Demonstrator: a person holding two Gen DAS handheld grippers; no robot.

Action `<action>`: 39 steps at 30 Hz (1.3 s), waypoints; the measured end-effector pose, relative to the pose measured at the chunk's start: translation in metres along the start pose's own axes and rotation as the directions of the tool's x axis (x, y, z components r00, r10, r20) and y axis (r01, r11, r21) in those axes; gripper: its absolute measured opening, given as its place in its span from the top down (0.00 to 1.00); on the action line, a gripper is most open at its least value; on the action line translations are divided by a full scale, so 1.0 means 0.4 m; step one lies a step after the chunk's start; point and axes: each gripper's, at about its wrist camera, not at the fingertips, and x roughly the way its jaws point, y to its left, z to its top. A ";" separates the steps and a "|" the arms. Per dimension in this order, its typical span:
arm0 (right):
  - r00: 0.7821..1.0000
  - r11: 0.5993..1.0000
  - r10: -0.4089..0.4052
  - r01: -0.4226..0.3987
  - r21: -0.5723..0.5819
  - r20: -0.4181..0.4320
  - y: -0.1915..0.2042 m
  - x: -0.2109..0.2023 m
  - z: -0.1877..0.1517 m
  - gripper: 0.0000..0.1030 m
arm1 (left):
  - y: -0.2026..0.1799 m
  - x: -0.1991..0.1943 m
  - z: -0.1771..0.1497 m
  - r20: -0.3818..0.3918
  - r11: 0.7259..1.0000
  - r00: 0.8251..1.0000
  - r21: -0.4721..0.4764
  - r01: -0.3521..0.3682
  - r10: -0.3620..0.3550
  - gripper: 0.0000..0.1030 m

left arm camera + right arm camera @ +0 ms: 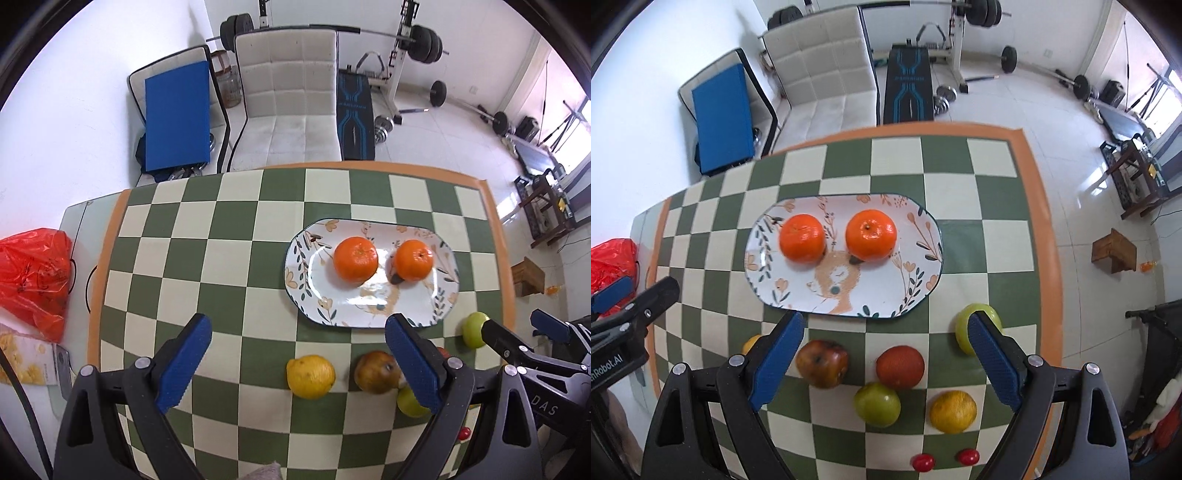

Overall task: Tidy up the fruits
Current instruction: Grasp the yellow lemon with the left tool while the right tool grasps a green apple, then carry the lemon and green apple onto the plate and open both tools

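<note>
Two oranges lie on the oval floral plate, also seen as the plate in the left wrist view. In front of the plate lie a reddish apple, a red fruit, two green apples, a yellow-orange fruit and two small red tomatoes. A lemon lies left of the apple. My right gripper hangs open above the loose fruit, holding nothing. My left gripper is open and empty over the cloth.
A green-and-cream checked cloth with an orange border covers the table. A red plastic bag lies off its left edge. Behind the table stand a padded chair and gym weights; a wooden stool sits on the floor.
</note>
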 end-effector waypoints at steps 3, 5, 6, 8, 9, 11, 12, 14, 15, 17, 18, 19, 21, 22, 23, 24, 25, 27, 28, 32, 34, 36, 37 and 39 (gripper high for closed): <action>1.000 1.000 0.006 -0.006 0.005 0.026 0.006 -0.048 -0.020 0.10 | 0.001 -0.039 -0.016 0.028 1.000 1.000 0.004 0.009 -0.009 0.07; 0.999 1.000 0.015 -0.015 0.013 0.039 0.009 -0.075 -0.036 0.10 | 0.003 -0.053 -0.023 0.037 1.000 0.999 0.001 0.017 -0.017 0.07; 0.999 1.000 0.018 -0.018 0.017 0.041 0.010 -0.081 -0.040 0.10 | 0.005 -0.056 -0.026 0.038 1.000 0.999 -0.002 0.022 -0.022 0.07; 0.999 0.999 0.026 -0.027 0.030 0.036 0.008 -0.085 -0.053 0.10 | 0.005 -0.050 -0.033 0.028 1.000 0.999 -0.003 0.028 -0.028 0.07; 0.999 0.999 0.027 -0.028 0.036 0.029 0.006 -0.081 -0.061 0.10 | 0.004 -0.043 -0.035 0.021 1.000 0.999 0.000 0.027 -0.027 0.07; 0.999 0.998 0.033 -0.033 0.055 0.002 -0.003 -0.058 -0.079 0.10 | 0.002 -0.018 -0.045 -0.006 1.000 1.000 0.012 0.017 -0.017 0.07; 0.999 0.997 0.038 -0.037 0.067 -0.025 -0.009 -0.035 -0.093 0.10 | 0.001 0.002 -0.051 -0.028 1.000 1.000 0.020 0.013 -0.013 0.06; 0.996 0.995 0.052 -0.045 0.091 -0.074 -0.021 0.017 -0.120 0.10 | -0.001 0.054 -0.068 -0.082 0.999 0.997 0.037 0.007 -0.004 0.02; 0.990 0.992 0.065 -0.052 0.111 -0.122 -0.031 0.064 -0.144 0.10 | -0.002 0.085 -0.079 -0.112 0.999 0.994 0.050 0.001 0.005 0.02; 0.979 0.988 0.082 -0.056 0.141 -0.185 -0.046 0.129 -0.177 0.10 | -0.004 0.153 -0.103 -0.172 0.996 0.985 0.086 -0.017 0.032 0.02; 0.971 0.985 0.099 -0.065 0.157 -0.218 -0.053 0.165 -0.196 0.11 | -0.006 0.183 -0.113 -0.198 0.994 0.979 0.102 -0.024 0.044 0.02; 0.964 0.984 0.104 -0.064 0.166 -0.246 -0.058 0.198 -0.214 0.13 | -0.007 0.212 -0.123 -0.223 0.992 0.974 0.123 -0.024 0.051 0.02; 0.950 0.985 0.101 -0.054 0.164 -0.295 -0.059 0.259 -0.247 0.16 | -0.007 0.281 -0.148 -0.287 0.989 0.955 0.142 -0.031 0.071 0.02; 0.946 0.986 0.097 -0.048 0.161 -0.309 -0.059 0.278 -0.257 0.16 | -0.007 0.316 -0.158 -0.325 0.990 0.943 0.141 -0.024 0.069 0.02; 0.942 0.988 0.089 -0.040 0.152 -0.324 -0.057 0.299 -0.268 0.17 | -0.006 0.333 -0.162 -0.343 0.991 0.937 0.137 -0.015 0.061 0.02; 0.940 0.988 0.084 -0.037 0.147 -0.331 -0.056 0.312 -0.275 0.18 | -0.007 0.358 -0.169 -0.365 0.992 0.930 0.129 -0.002 0.050 0.02; 0.937 0.989 0.080 -0.032 0.143 -0.341 -0.056 0.329 -0.284 0.20 | -0.009 0.379 -0.174 -0.383 0.992 0.923 0.126 0.001 0.047 0.02; 0.931 0.990 0.077 -0.028 0.140 -0.357 -0.056 0.351 -0.292 0.22 | -0.018 0.409 -0.182 -0.403 0.991 0.914 0.129 0.014 0.039 0.02; 0.929 0.990 0.077 -0.028 0.139 -0.363 -0.055 0.362 -0.295 0.24 | -0.024 0.421 -0.185 -0.404 0.989 0.914 0.144 0.015 0.045 0.02; 0.922 0.992 0.071 -0.026 0.123 -0.380 -0.052 0.391 -0.305 0.31 | -0.056 0.455 -0.199 -0.412 0.981 0.910 0.190 0.041 0.042 0.21; 0.916 0.992 0.086 -0.044 0.117 -0.392 -0.047 0.404 -0.311 0.40 | -0.064 0.462 -0.207 -0.426 0.979 0.905 0.187 0.084 0.004 0.39; 0.912 0.993 0.090 -0.051 0.106 -0.400 -0.042 0.410 -0.320 0.41 | -0.065 0.452 -0.219 -0.416 0.979 0.909 0.191 0.068 0.018 0.40; 0.912 0.994 0.088 -0.052 0.101 -0.401 -0.042 0.409 -0.324 0.41 | -0.063 0.444 -0.229 -0.409 0.981 0.913 0.184 0.063 0.018 0.41; 0.905 0.991 0.108 -0.066 0.114 -0.413 -0.047 0.408 -0.339 0.41 | -0.055 0.429 -0.261 -0.415 0.985 0.910 0.160 0.071 0.002 0.41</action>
